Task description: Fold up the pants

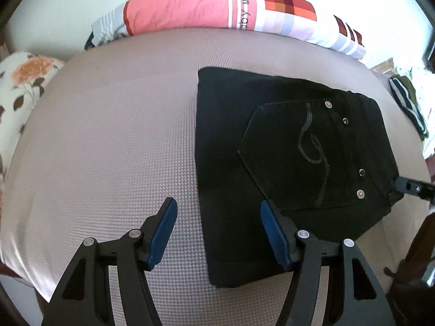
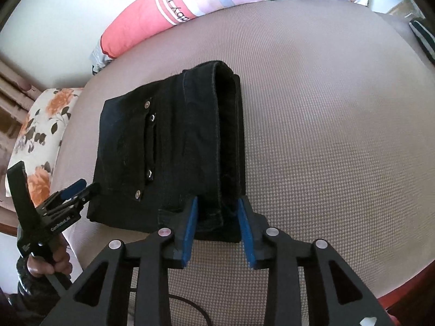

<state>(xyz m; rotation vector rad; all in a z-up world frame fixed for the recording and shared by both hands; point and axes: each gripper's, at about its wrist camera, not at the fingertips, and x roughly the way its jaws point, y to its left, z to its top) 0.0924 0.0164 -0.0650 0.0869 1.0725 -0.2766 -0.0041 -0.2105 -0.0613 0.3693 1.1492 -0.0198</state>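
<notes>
Black denim pants point(image 1: 293, 157), folded into a compact stack, lying pocket-up on the taupe textured mattress point(image 1: 108, 149).
Right gripper point(image 2: 218, 218) straddling the near waistband edge, blue pads spread, seemingly to square the stack; left gripper point(image 1: 217, 231) hovering wide open beside the fold; pink patchwork pillow point(image 1: 190, 8) beyond.

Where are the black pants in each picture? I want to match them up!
Left wrist view: the pants lie right of centre on the bed, pocket facing up.
Right wrist view: the pants lie left of centre, with the right gripper open around their thick near edge.
Shared landmark: the pink pillow lies behind the pants in both.
</notes>
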